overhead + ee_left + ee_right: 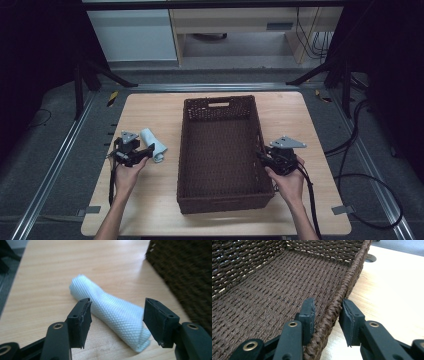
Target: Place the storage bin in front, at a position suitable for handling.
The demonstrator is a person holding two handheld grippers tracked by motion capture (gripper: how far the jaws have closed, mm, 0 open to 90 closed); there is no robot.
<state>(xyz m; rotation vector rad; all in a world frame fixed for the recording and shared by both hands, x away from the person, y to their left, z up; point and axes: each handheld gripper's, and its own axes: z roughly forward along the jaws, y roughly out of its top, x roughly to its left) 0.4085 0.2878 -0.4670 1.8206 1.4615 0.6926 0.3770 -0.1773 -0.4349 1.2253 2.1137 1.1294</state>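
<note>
Brown woven basket sits in the middle of the pale wooden table in the high view; it is long, with its handle hole at the far end; a rolled white cloth lies to the left of it, a little apart from its wall. The left hand comes in from the near edge and holds the left gripper just near of the cloth; the right hand holds the right gripper at the basket's right wall; bare table lies near of the basket and beside both hands.

Seen from the left gripper view, the cloth has a bumpy net weave, which the high view is too small to show; it lies slanted on the table, its near end between the two black jaws; the left gripper has its jaws wide apart, and neither pad presses the cloth; the basket wall is dark and blurred at the right.

Up close, the right gripper view shows the basket's braided rim running away to the far end; the right gripper straddles that rim, one jaw inside the basket and one outside over the table; the inside pad looks to be against the weave; a thin gap shows at the outside pad, so I cannot tell if it is clamped.
</note>
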